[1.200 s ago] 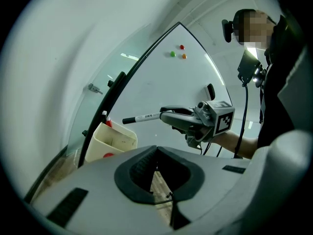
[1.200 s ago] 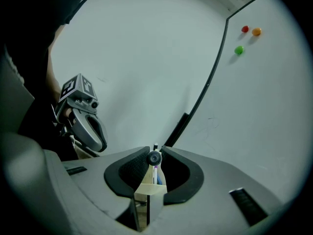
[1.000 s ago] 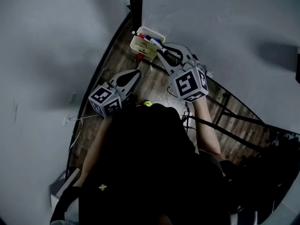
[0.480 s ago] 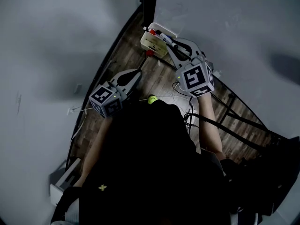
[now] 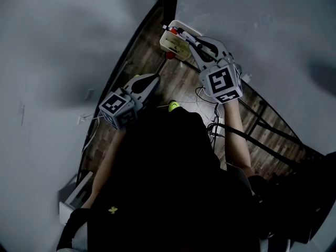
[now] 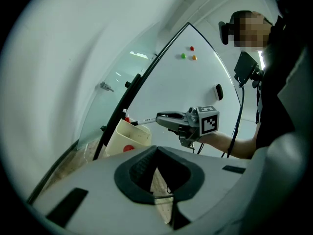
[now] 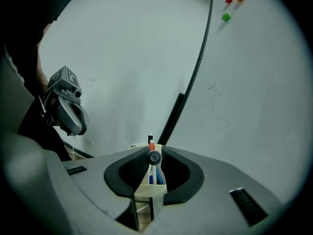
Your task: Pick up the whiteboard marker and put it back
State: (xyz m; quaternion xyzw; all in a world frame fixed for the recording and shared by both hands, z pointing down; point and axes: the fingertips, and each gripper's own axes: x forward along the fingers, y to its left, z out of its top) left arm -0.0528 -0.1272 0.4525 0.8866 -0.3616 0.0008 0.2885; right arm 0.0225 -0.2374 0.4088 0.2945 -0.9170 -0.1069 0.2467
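The left gripper [image 5: 151, 80] is held out short of the whiteboard [image 6: 195, 77], its jaws pressed together with nothing between them. Ahead of it, a cream tub [image 6: 128, 137] with red and blue pens in it sits at the board's lower edge. The whiteboard marker [image 6: 143, 122] is pinched in the jaws of the right gripper [image 6: 161, 120], its front end sticking out over the tub's open top.

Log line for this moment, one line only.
right gripper: shut on marker | marker: at holder | left gripper: shut, empty
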